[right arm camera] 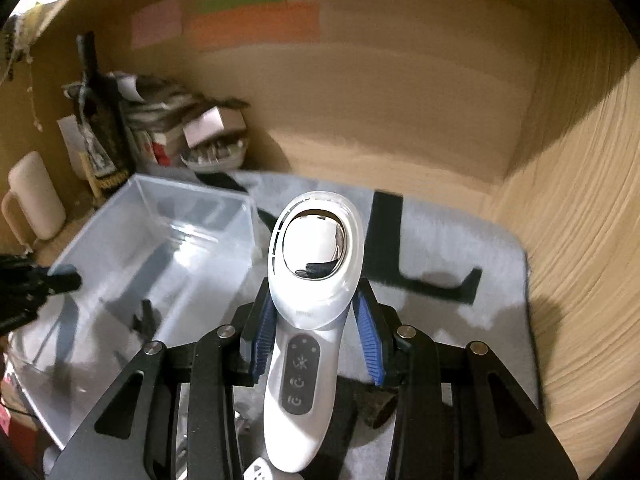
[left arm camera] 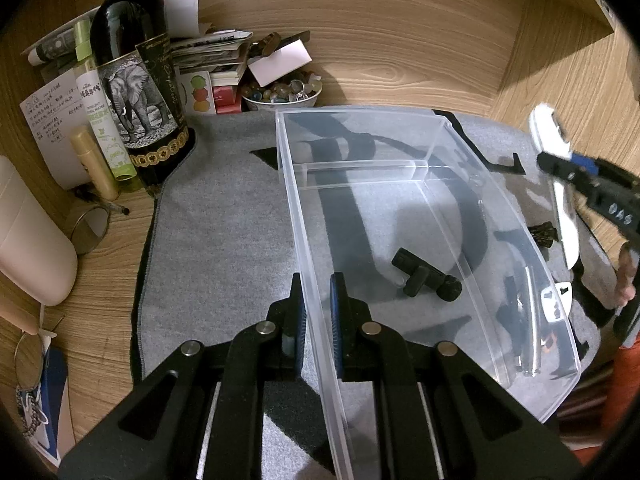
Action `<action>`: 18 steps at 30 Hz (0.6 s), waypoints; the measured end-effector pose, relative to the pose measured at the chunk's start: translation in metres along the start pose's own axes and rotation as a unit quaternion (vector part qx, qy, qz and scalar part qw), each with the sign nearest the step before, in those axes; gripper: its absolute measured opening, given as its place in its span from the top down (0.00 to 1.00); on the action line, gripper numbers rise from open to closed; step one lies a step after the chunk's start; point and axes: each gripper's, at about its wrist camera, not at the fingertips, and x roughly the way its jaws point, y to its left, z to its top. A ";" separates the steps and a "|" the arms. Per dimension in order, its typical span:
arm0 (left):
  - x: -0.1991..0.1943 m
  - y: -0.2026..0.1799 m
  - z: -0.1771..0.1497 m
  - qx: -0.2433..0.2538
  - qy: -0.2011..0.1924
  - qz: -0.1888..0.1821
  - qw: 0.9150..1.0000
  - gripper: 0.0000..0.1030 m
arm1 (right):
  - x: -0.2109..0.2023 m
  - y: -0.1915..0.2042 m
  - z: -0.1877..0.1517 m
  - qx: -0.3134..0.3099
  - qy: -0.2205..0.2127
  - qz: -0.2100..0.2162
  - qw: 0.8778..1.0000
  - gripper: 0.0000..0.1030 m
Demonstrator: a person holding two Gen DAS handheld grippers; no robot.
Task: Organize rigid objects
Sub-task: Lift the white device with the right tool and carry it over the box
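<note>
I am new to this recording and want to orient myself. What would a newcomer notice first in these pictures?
First, the white device with a mirror-like head, clamped in the right gripper above the grey mat. Next, the clear bin on the mat, its left wall pinched by the left gripper, with a small black part inside. Behind, a dark bottle with an elephant label stands at the back left.

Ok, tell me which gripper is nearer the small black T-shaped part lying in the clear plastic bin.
Left. The left gripper clamps the clear plastic bin wall beside the black T-shaped part; the right gripper holds a white handheld device outside it.
</note>
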 end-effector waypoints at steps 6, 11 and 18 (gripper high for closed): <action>0.000 0.000 0.000 0.000 0.000 0.000 1.000 0.90 | -0.027 0.014 0.018 -0.014 -0.040 0.010 0.999 0.66; 0.000 0.000 0.000 0.000 0.000 0.000 1.000 0.90 | -0.042 0.030 0.029 -0.027 -0.067 0.029 0.997 0.66; 0.000 -0.001 0.001 0.000 -0.002 0.001 1.000 0.90 | -0.049 0.058 0.040 -0.051 -0.080 0.067 0.993 0.66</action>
